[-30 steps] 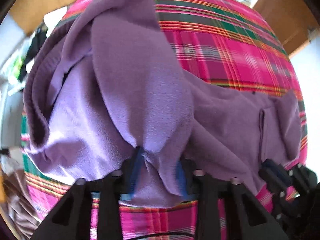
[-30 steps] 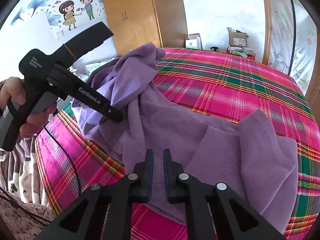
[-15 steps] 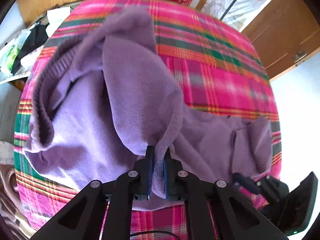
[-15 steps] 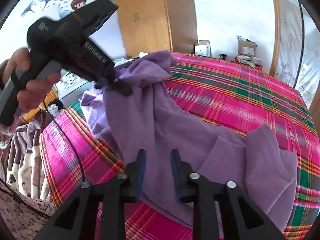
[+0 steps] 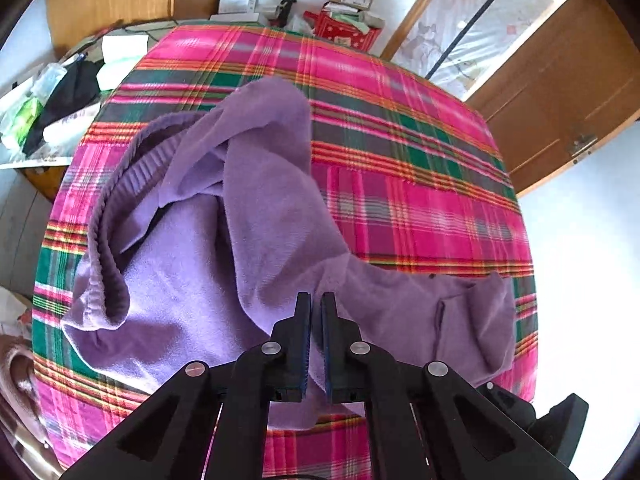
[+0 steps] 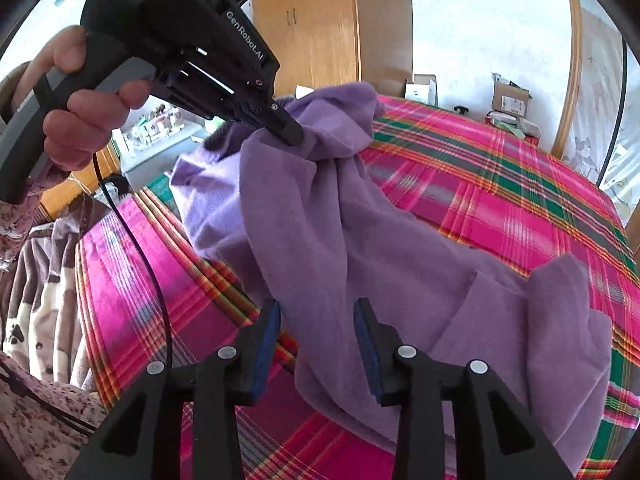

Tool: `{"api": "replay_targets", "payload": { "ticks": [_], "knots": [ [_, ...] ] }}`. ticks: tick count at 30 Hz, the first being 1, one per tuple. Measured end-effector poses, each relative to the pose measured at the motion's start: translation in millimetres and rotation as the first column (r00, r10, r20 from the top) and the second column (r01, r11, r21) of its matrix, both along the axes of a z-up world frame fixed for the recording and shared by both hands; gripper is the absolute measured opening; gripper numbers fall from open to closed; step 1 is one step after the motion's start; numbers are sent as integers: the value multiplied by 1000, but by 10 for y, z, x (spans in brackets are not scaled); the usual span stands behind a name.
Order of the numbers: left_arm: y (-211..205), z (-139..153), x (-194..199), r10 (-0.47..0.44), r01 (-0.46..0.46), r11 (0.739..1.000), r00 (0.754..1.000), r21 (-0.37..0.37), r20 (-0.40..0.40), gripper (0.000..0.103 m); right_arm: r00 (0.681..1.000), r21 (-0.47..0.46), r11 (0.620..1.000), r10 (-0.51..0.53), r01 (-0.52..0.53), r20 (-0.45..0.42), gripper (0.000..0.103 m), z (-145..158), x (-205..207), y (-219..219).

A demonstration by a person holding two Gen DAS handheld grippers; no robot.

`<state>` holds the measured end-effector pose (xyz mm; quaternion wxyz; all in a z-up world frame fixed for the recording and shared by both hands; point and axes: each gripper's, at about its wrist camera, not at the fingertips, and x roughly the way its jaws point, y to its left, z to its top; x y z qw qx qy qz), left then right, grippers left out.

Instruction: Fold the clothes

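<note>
A purple fleece garment (image 5: 260, 240) lies crumpled on a bed with a pink plaid blanket (image 5: 420, 200). My left gripper (image 5: 316, 300) is shut on a fold of the garment and holds that fold up off the bed. In the right wrist view the left gripper (image 6: 294, 136) pinches the raised cloth (image 6: 340, 220), with a hand (image 6: 80, 120) on its handle. My right gripper (image 6: 318, 312) hovers just above the garment's near edge. Its jaws are opening, and the pads press on nothing. Purple cloth shows through the gap between them.
A wooden wardrobe (image 6: 320, 20) and cardboard boxes (image 6: 510, 100) stand behind the bed. A cluttered side table (image 5: 48, 100) sits by its left edge and a wooden door (image 5: 560, 80) to the right. The blanket (image 6: 500, 184) lies bare on the far half.
My left gripper's jaws closed on the fold and rose, pulling the cloth up off the bed. The right gripper's jaws spread from nearly shut to wide apart.
</note>
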<state>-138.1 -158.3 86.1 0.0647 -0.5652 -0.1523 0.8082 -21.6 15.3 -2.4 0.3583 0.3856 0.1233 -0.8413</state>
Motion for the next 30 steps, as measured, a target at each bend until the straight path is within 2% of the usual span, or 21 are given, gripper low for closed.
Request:
{"api": "replay_targets", "payload": {
  "ticks": [3,5,6,7,15,21,24,30],
  "knots": [
    [22,-94,-5,8,-8,1000,1000,14,18,5,1000,14,1000,-12,12,-5,39,-36,-14,-8],
    [28,-105,-11,9,-9,1000,1000,24,15,5,999,18,999,-39,39,-11,27,-31,-51,13],
    [17,-99,-17,13,-13,1000,1000,27,9,5,998,12,998,-55,55,-5,15,-21,-84,32],
    [13,-95,-23,15,-15,999,1000,30,7,5,998,6,998,-70,70,1,10,-10,-116,51],
    [-12,-129,-95,14,-14,998,1000,56,0,5,993,-36,993,-115,115,-3,10,202,-277,169],
    [-5,-141,-146,8,-7,997,1000,70,-6,5,988,-121,983,-131,139,77,8,374,-405,325],
    [-11,-155,-188,11,-11,997,1000,81,-9,5,985,-82,982,-165,169,47,3,422,-448,333],
    [35,-133,-255,3,0,995,1000,103,-25,5,981,-54,979,-196,196,10,2,468,-566,320]
  ]
}}
